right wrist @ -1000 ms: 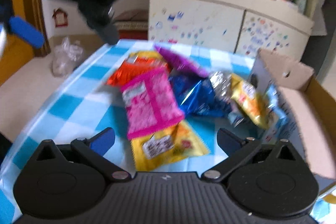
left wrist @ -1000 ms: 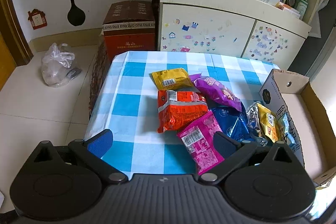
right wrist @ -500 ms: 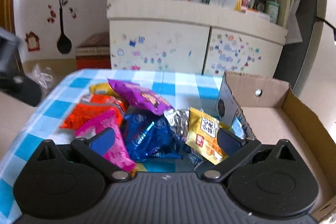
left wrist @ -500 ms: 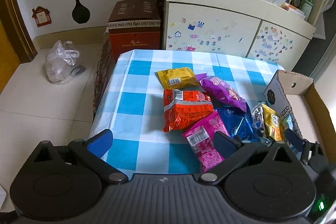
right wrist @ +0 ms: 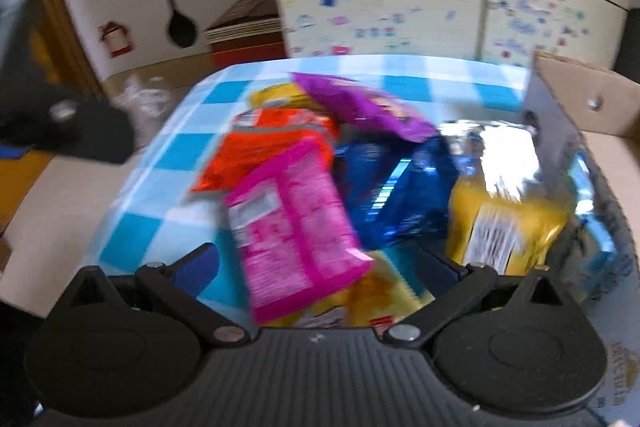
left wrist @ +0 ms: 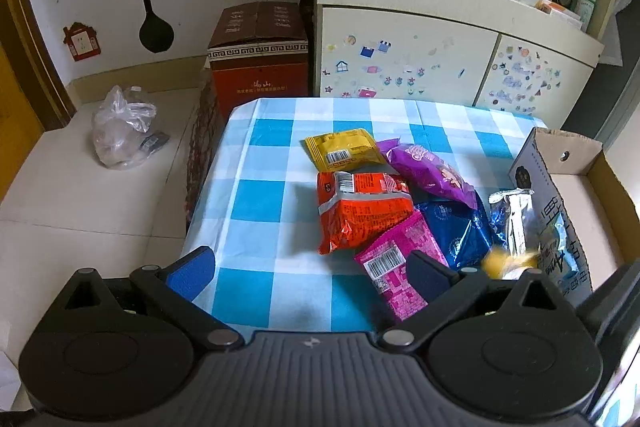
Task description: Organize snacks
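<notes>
Several snack packets lie heaped on a blue-checked tablecloth [left wrist: 264,199]: a yellow one [left wrist: 344,149], a purple one [left wrist: 432,173], an orange one [left wrist: 360,211], a pink one [left wrist: 400,271], a dark blue one [left wrist: 456,231] and a silver one [left wrist: 514,219]. An open cardboard box [left wrist: 576,187] stands at the table's right. My left gripper [left wrist: 308,267] is open and empty above the table's near edge. My right gripper [right wrist: 316,267] is open over the pink packet [right wrist: 292,223], with another yellow packet [right wrist: 500,227] by its right finger; this view is blurred.
A cream cabinet [left wrist: 440,63] with stickers stands behind the table, its top shelf crowded with boxes. A red-brown carton [left wrist: 258,55] and a plastic bag [left wrist: 120,127] sit on the floor at the left. The left gripper's body shows in the right wrist view [right wrist: 80,131].
My right gripper has dropped and swung left over the heap, now close above the pink packet. The left wrist view has shifted slightly; the packets on the table lie as before.
</notes>
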Available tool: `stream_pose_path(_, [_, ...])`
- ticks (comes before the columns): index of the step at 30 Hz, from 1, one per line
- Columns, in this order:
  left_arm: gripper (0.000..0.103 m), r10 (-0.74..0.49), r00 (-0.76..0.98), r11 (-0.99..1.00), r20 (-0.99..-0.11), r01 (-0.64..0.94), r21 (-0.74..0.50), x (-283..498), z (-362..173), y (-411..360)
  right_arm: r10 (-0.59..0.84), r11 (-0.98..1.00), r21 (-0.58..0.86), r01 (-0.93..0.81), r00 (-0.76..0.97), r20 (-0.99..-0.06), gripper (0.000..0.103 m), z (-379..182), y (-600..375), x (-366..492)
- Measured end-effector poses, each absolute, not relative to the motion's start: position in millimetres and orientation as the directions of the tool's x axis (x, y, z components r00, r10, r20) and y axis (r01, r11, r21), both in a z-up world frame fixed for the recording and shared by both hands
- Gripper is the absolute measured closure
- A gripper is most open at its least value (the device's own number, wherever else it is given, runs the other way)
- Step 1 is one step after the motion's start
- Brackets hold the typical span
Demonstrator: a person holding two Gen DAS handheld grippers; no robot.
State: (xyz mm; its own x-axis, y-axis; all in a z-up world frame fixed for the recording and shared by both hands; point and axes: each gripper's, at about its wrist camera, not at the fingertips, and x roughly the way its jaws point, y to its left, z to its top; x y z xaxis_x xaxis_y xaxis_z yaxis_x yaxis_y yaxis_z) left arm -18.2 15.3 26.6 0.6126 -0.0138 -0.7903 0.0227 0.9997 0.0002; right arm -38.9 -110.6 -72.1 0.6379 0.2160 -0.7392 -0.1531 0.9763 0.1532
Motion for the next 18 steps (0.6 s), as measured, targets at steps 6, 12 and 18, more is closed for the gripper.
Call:
stream_pose_path(6, [0.0,-0.026,0.614,0.999,-0.789,0.032,-0.008,-20.2,28.9,18.7,0.179,0.983,0.122,-0.134,0.63,-0.756,0.001,-57.0,-101.8,-45.5])
stream_pose_path(12, [0.0,-0.027,0.613,0.999,-0.789,0.033,-0.009,-23.1,29.1,21.6,0.067,0.997,0.071,-0.022,0.665,-0.744,0.001,-38.8,-113.9,-55.6])
stream_pose_path(18, [0.0,-0.01,0.611,1.0,-0.791,0.024,0.007,-26.3,29.6,24.5,-0.087,0.994,-0.025,0.102,0.671,-0.737,0.001,-20.1,-123.1,-65.4])
